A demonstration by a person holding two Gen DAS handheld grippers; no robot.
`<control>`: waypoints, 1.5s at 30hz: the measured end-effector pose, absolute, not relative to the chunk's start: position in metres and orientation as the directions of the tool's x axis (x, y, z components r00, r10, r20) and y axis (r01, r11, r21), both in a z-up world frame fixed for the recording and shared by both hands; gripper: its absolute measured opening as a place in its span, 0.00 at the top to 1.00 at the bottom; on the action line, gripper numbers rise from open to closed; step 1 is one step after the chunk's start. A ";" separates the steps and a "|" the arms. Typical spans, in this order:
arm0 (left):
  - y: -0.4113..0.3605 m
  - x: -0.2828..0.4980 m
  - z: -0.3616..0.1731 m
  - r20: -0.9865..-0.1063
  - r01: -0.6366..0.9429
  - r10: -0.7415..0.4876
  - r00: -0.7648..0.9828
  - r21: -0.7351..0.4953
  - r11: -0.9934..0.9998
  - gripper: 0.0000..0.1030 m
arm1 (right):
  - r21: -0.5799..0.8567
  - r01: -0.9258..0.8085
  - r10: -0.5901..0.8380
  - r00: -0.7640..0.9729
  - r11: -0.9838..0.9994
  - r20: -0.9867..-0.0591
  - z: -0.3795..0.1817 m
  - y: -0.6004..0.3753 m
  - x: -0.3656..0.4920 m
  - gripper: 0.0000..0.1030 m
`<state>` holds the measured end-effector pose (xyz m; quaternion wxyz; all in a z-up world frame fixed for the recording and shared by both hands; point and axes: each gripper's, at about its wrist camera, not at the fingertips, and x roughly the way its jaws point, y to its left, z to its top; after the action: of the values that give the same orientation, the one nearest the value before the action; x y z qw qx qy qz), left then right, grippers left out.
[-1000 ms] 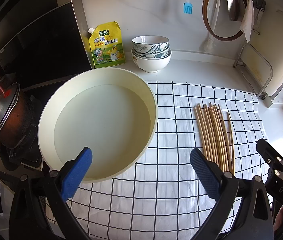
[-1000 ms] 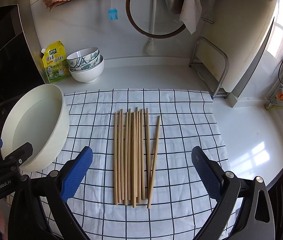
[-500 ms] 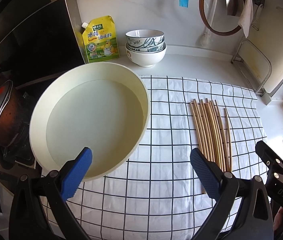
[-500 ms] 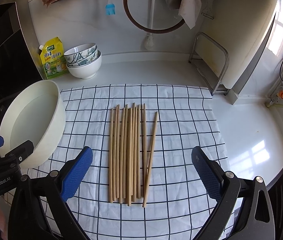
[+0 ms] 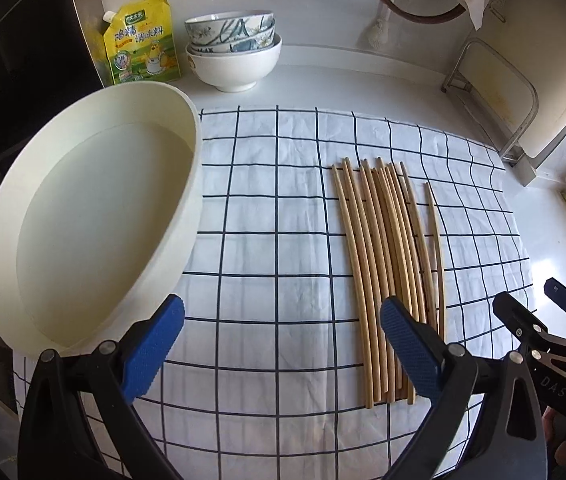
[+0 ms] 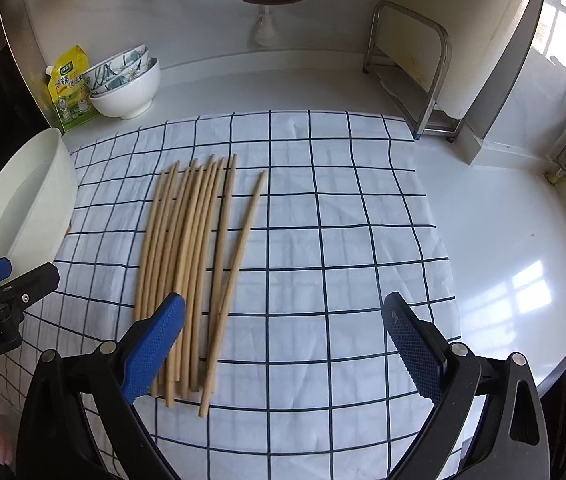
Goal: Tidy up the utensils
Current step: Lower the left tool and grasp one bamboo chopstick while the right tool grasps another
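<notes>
Several wooden chopsticks lie side by side on a white checked cloth; they also show in the right wrist view. One chopstick lies slightly apart on the right. A large cream round basin sits at the cloth's left edge, empty. My left gripper is open and empty, low over the cloth between basin and chopsticks. My right gripper is open and empty, its left finger over the chopsticks' near ends.
Stacked bowls and a yellow seasoning pouch stand at the back wall. A metal rack holding a board is back right. A dark stove area is left. White counter extends right of the cloth.
Both grippers have moved forward and lower toward the cloth. The left one has shifted right, away from the basin; the chopsticks lie as before.
</notes>
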<state>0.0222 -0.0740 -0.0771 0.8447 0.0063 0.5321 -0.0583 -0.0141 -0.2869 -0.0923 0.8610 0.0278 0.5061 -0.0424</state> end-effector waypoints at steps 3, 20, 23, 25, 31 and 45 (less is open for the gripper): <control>-0.079 0.028 -0.093 -0.909 0.087 -0.093 0.407 -0.063 0.994 0.06 | 0.006 0.092 -0.038 0.469 0.996 -0.882 -0.110 -0.292 -0.005 0.08; -0.091 0.043 -0.132 -0.923 0.059 -0.053 0.380 -0.033 0.998 0.06 | -0.083 0.031 -0.088 0.430 0.996 -0.899 -0.144 -0.282 0.018 0.08; -0.094 0.045 -0.137 -0.928 0.061 -0.052 0.368 -0.032 0.998 0.06 | -0.092 0.036 -0.098 0.436 0.995 -0.895 -0.144 -0.287 0.016 0.08; -0.095 0.045 -0.140 -0.930 0.062 -0.047 0.364 -0.026 0.998 0.06 | -0.103 0.039 -0.109 0.443 0.994 -0.890 -0.144 -0.290 0.015 0.08; -0.100 0.047 -0.144 -0.933 0.060 -0.025 0.359 -0.004 0.998 0.06 | -0.097 0.033 -0.101 0.452 0.995 -0.886 -0.145 -0.292 0.013 0.08; -0.103 0.054 -0.150 -0.931 0.034 0.006 0.365 0.019 0.999 0.05 | -0.134 0.016 -0.126 0.473 0.991 -0.872 -0.151 -0.283 0.007 0.09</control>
<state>0.0542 -0.1025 -0.1503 0.8259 0.0175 0.5635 -0.0084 0.0075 -0.2833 -0.1510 0.8564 -0.0536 0.5118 -0.0415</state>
